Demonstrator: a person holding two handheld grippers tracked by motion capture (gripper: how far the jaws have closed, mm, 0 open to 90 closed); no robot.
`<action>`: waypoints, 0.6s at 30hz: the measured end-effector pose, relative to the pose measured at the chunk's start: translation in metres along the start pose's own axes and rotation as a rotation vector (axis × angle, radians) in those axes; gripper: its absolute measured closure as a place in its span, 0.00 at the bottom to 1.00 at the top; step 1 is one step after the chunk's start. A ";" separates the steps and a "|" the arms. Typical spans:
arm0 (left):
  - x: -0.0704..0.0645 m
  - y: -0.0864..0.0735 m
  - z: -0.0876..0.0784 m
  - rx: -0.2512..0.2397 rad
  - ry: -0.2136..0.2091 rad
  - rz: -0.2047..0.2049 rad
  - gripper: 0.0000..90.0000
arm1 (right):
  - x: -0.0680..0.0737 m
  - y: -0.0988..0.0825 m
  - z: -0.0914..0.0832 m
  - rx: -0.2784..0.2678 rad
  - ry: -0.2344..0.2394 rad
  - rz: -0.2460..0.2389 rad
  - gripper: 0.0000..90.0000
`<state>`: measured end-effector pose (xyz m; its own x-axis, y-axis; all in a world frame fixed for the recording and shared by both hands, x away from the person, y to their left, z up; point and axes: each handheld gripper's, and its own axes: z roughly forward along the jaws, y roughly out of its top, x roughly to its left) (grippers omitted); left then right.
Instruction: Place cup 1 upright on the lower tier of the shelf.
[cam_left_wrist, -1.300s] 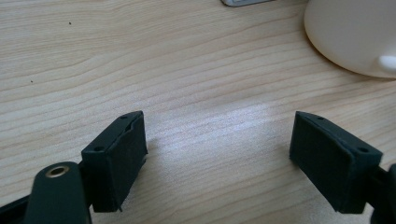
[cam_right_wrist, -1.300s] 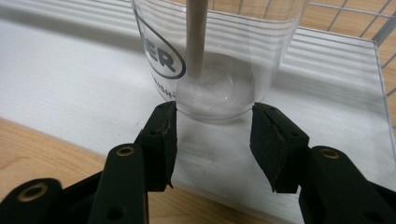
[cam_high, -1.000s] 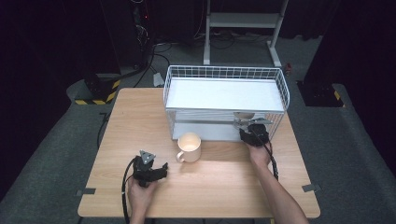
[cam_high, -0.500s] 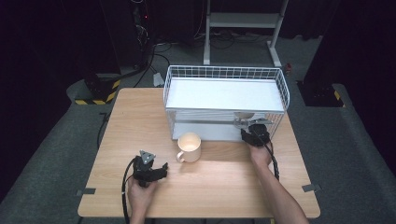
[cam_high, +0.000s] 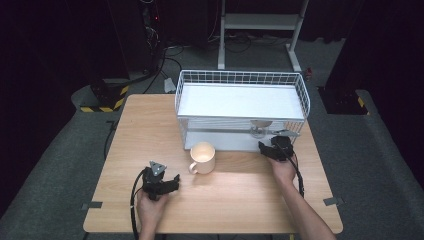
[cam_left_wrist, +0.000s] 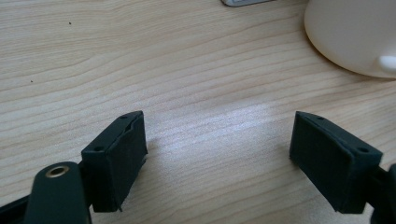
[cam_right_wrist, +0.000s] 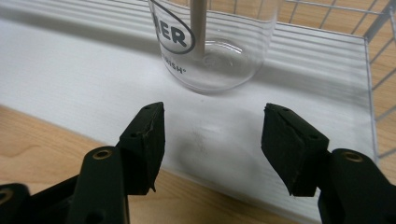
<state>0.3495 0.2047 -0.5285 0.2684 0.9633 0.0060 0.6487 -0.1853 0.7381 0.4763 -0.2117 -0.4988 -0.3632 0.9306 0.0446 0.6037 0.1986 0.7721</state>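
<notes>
Dark floor and black equipment ring the pale wooden surface (cam_high: 150, 125) where I work. A white wire rack (cam_high: 242, 80) stands at the far middle of it, with a shelf above and a white ribbed floor underneath.

My right tongs (cam_right_wrist: 212, 140) sit at the rack's front right corner, pointing into the lower level. Their jaws have just been opening and now stand parted, with nothing between them; bare white rack floor shows in the gap. Just beyond the tips stands a clear glass (cam_right_wrist: 212, 46) with dark printed lettering, upright on that lower floor, near the wire side wall. A pale rod of the rack crosses in front of it. The pads touch neither the glass nor the rack.

My left tongs (cam_left_wrist: 217, 158) rest low over the near left part of the surface, jaws spread wide and empty, only wood grain between them. A cream mug (cam_high: 202, 157) stands just in front of the rack, near those tongs but apart from them.
</notes>
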 end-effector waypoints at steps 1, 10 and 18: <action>0.000 0.000 0.000 0.000 0.000 0.000 0.21 | 0.000 0.000 -0.002 0.001 0.000 0.009 0.43; 0.000 0.000 0.000 0.000 0.000 0.000 0.21 | -0.002 -0.006 -0.018 -0.045 0.032 0.000 0.43; 0.000 0.000 0.000 -0.001 0.001 0.000 0.21 | 0.000 -0.005 -0.029 -0.058 0.057 -0.013 0.42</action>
<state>0.3495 0.2047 -0.5285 0.2678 0.9635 0.0062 0.6483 -0.1850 0.7385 0.4523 -0.2217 -0.4844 -0.4119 0.9086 0.0694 0.5572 0.1908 0.8082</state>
